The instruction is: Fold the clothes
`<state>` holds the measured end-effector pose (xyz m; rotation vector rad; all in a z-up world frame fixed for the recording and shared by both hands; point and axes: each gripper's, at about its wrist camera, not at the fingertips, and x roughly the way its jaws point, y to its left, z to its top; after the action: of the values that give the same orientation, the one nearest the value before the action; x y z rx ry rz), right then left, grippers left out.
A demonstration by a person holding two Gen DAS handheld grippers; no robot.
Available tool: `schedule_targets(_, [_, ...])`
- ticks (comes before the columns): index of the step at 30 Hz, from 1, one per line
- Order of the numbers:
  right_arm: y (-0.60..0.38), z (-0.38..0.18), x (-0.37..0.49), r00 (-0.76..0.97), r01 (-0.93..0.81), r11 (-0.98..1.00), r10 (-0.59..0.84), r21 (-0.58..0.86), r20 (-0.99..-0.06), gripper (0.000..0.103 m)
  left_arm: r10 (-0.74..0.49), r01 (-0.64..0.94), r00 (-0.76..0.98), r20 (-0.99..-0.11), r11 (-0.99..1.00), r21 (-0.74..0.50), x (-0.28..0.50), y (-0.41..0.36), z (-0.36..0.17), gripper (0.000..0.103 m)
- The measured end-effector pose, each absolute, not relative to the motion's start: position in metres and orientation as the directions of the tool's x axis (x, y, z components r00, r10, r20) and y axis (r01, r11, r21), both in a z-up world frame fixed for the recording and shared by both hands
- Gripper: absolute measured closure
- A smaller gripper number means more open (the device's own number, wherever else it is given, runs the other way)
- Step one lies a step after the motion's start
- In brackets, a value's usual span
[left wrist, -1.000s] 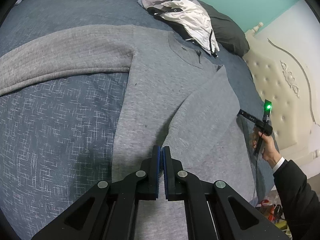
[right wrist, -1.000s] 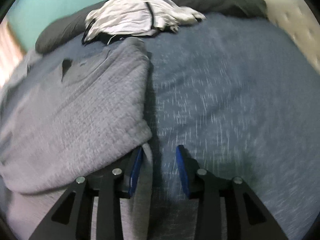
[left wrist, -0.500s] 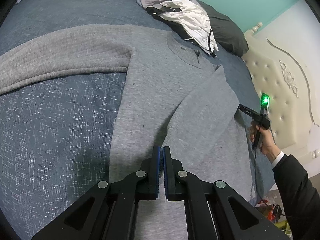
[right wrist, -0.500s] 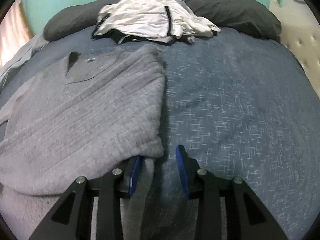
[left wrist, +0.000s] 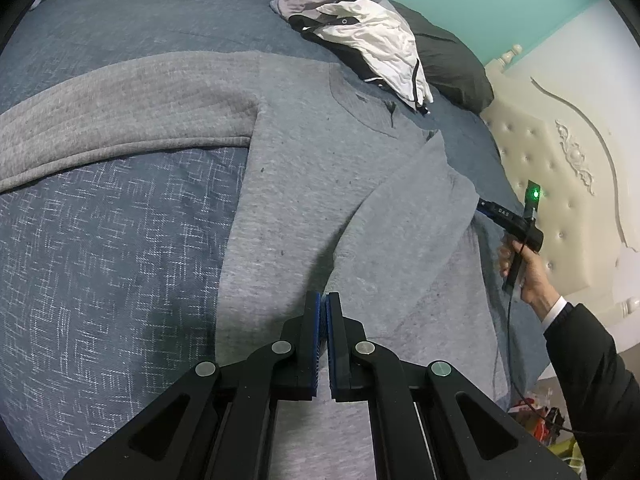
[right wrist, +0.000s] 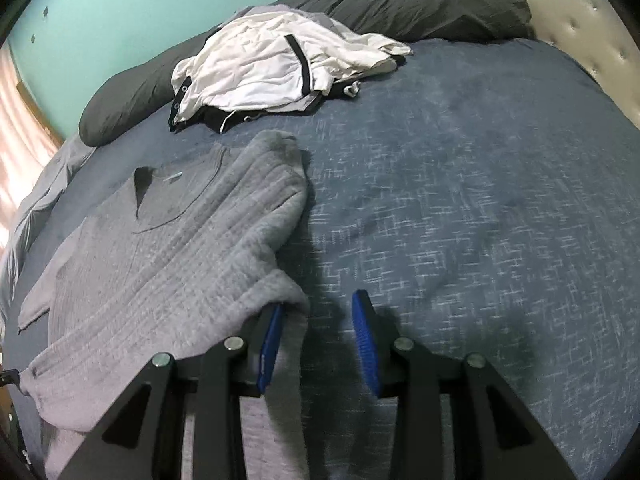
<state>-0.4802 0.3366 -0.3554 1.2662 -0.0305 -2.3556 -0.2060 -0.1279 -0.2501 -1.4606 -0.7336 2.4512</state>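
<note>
The grey sweater lies flat on the blue bed, one sleeve folded across. The left gripper is closed, empty, above it; the right gripper is parted, gripping nothing, at the sleeve's edge.

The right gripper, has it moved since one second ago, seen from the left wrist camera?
Yes. The right gripper has slid sideways toward the cream headboard, off the gray sweater.

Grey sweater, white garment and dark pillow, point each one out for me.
grey sweater (left wrist: 312, 184), left wrist view, chest panel.
white garment (right wrist: 256, 68), right wrist view, crumpled middle.
dark pillow (right wrist: 424, 4), right wrist view, top surface.
</note>
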Motion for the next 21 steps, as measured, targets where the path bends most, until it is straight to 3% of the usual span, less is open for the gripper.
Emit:
schedule_targets(5, [0.331, -0.362, -0.489, -0.454, 0.364, -0.897, -0.405, 0.250, -0.793, 0.068, 0.409, 0.083, -0.492, -0.768, -0.857, -0.509, -0.206, -0.127, -0.251, 0.100])
schedule_targets(6, [0.331, -0.362, -0.490, -0.456, 0.362, -0.900, -0.397, 0.241, -0.796, 0.071, 0.409, 0.083, -0.492, -0.768, -0.857, -0.509, -0.206, -0.127, -0.251, 0.100])
schedule_targets(7, [0.330, -0.362, -0.489, -0.457, 0.371, -0.897, -0.401, 0.240, -0.794, 0.083, 0.409, 0.083, -0.493, -0.768, -0.857, -0.509, -0.205, -0.127, -0.250, 0.100])
schedule_targets(9, [0.329, -0.360, -0.486, -0.468, 0.387, -0.896, -0.393, 0.216, -0.792, 0.093, 0.409, 0.083, -0.493, -0.768, -0.856, -0.510, -0.205, -0.128, -0.250, 0.100])
schedule_targets(10, [0.330, -0.359, -0.485, -0.477, 0.392, -0.897, -0.386, 0.202, -0.790, 0.095, 0.409, 0.082, -0.493, -0.767, -0.856, -0.510, -0.205, -0.128, -0.250, 0.100])
schedule_targets(21, [0.340, -0.356, -0.477, -0.563, 0.365, -0.931, -0.239, 0.022, -0.791, 0.098, 0.403, 0.086, -0.474, -0.783, -0.864, -0.497, -0.204, -0.122, -0.255, 0.100])
